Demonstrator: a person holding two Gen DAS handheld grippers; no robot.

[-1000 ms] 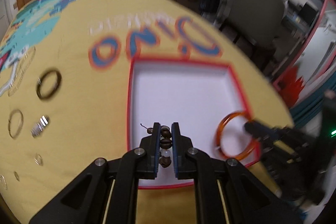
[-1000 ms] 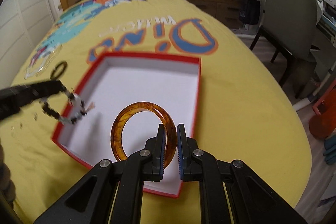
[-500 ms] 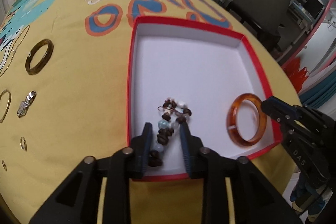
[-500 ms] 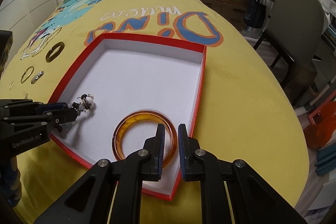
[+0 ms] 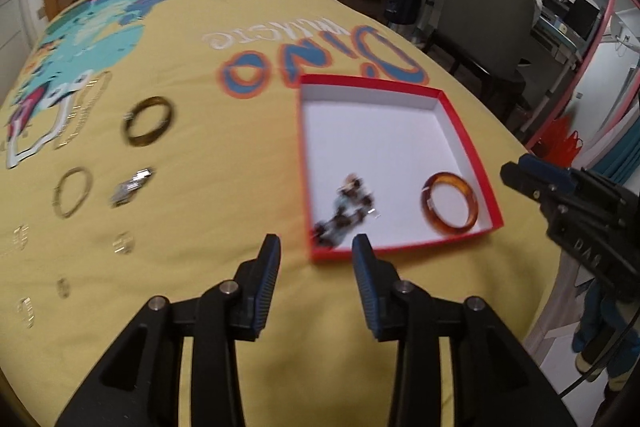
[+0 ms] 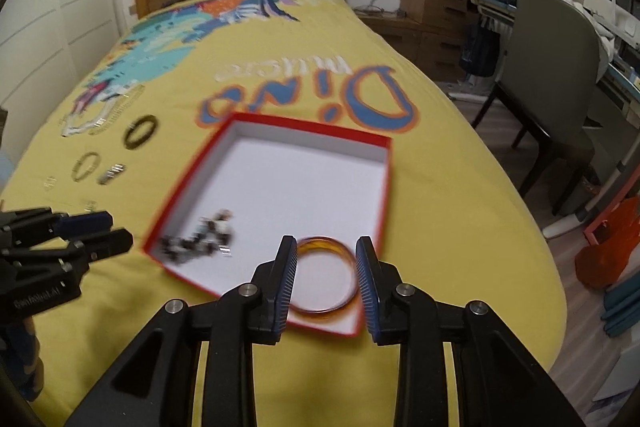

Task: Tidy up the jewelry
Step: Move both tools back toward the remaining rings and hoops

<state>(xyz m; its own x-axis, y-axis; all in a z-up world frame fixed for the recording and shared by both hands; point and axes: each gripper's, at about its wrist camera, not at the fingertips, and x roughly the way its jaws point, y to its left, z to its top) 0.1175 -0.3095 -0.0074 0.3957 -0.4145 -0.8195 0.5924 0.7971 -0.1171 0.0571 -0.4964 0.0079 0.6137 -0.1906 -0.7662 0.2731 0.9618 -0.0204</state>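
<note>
Two pieces lay inside the red box (image 5: pixel 472 143) at inspection: a beaded bracelet (image 5: pixel 344 211) near the box's near-left corner and an amber bangle (image 5: pixel 450 205) flat on the white floor near the near-right corner, the two well apart. The left tool (image 5: pixel 316 255) stood with its jaws apart and nothing between them, hovering over the yellow bedspread (image 5: pixel 200 247) just outside the box's near wall; its jaws had just been opening. The right tool (image 6: pixel 326 269) was likewise parted and empty, above the bangle without touching it, having just been opening as well. Both deposits were judged complete. Outstanding items remained on the bedspread, left of the box and well clear of it: a dark bangle (image 5: pixel 148 121), a thin gold bangle (image 5: pixel 72 191), a small silver piece (image 5: pixel 132 185), several small rings (image 5: pixel 123 242) nearer the camera, and what appeared to be a chain (image 5: pixel 84 111) farther back, though blur prevented firm identification. On count, the task was assessed as under halfway, with the greater number of pieces not yet boxed. No damage or spillage was observed.
</note>
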